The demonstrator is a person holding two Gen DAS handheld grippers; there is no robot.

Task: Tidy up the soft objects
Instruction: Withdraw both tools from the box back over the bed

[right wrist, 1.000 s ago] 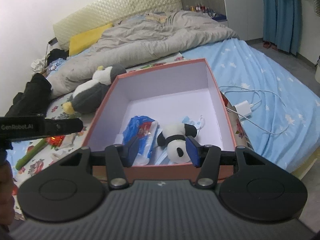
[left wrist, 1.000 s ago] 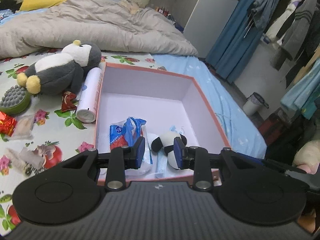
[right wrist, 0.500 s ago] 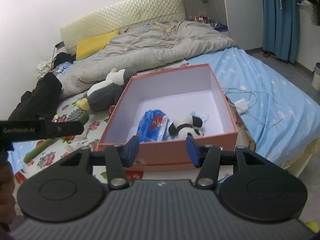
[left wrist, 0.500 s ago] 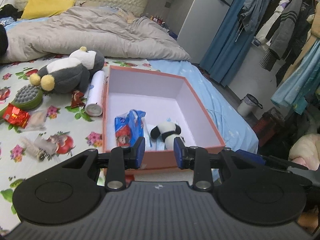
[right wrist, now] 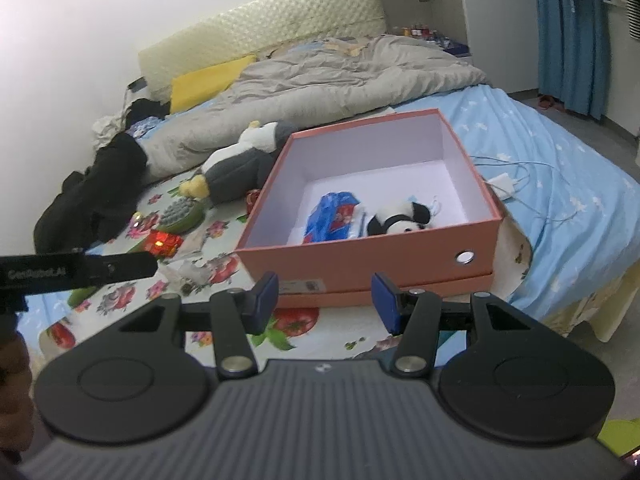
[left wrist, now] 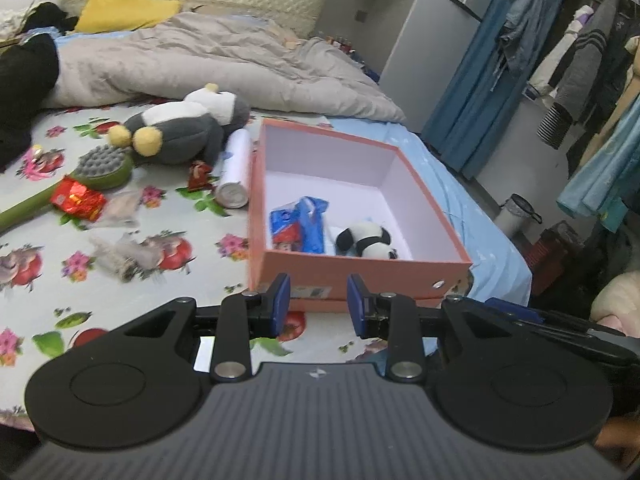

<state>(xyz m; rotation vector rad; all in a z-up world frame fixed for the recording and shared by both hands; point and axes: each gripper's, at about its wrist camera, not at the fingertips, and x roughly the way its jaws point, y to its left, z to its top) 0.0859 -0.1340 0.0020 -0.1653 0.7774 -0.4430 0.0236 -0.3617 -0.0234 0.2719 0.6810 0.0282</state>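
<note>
Panda plush [left wrist: 366,240] lies inside the pink box [left wrist: 360,270].

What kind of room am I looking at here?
Most likely a lived-in bedroom: a bed with a rumpled grey duvet and padded headboard, clothes hanging on a rail, and a plush penguin on the floral sheet.

I count one open box [left wrist: 362,272] on the bed. Two plush toys: one small panda [left wrist: 366,239] inside the box, one big grey penguin [left wrist: 180,128] outside it. One blue packet [left wrist: 300,229] in the box. One white can [left wrist: 236,168] beside it. One green brush [left wrist: 102,166]. One red wrapper [left wrist: 78,200]. One yellow pillow [left wrist: 124,12]. One grey quilt [left wrist: 216,68]. One white charger [right wrist: 505,181]. Two tools: left [left wrist: 316,302], right [right wrist: 326,300].
</note>
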